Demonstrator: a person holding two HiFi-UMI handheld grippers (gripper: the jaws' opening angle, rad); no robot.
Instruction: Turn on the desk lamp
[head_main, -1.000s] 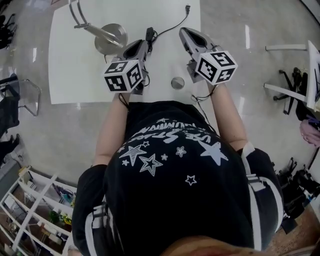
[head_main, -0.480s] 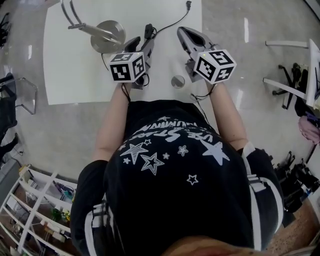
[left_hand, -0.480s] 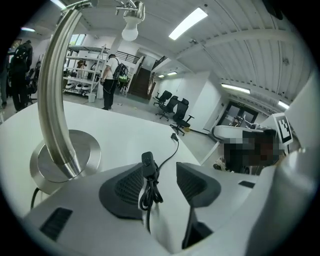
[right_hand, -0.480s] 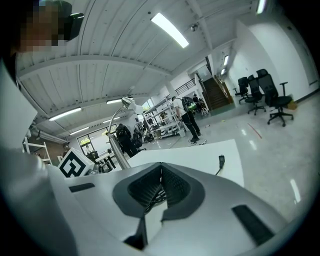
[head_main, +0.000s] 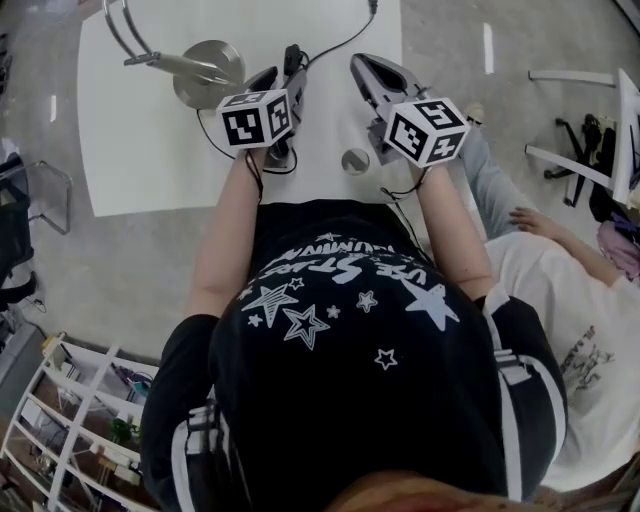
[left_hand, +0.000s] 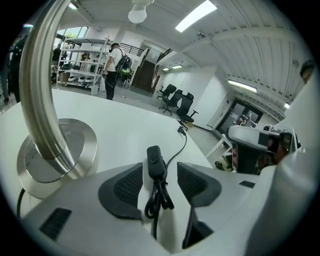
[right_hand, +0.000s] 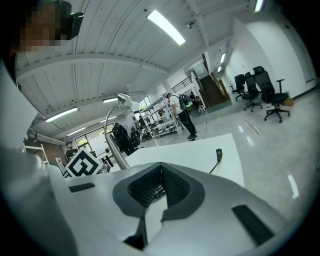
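The left tongs (left_hand: 160, 169) are released, their jaws having just been opening. The black inline switch (left_hand: 155, 159) of the lamp cord (left_hand: 159, 197) lies on the white table (left_hand: 120, 125) between the jaws, and neither jaw touches it. The desk lamp (head_main: 195, 88) stands just left of these tongs, its curved stem (left_hand: 42, 90) rising from a round metal base (left_hand: 75, 150). The right tongs (right_hand: 161, 172), to the right and clear of the cord, are clenched on nothing, with their tips together.
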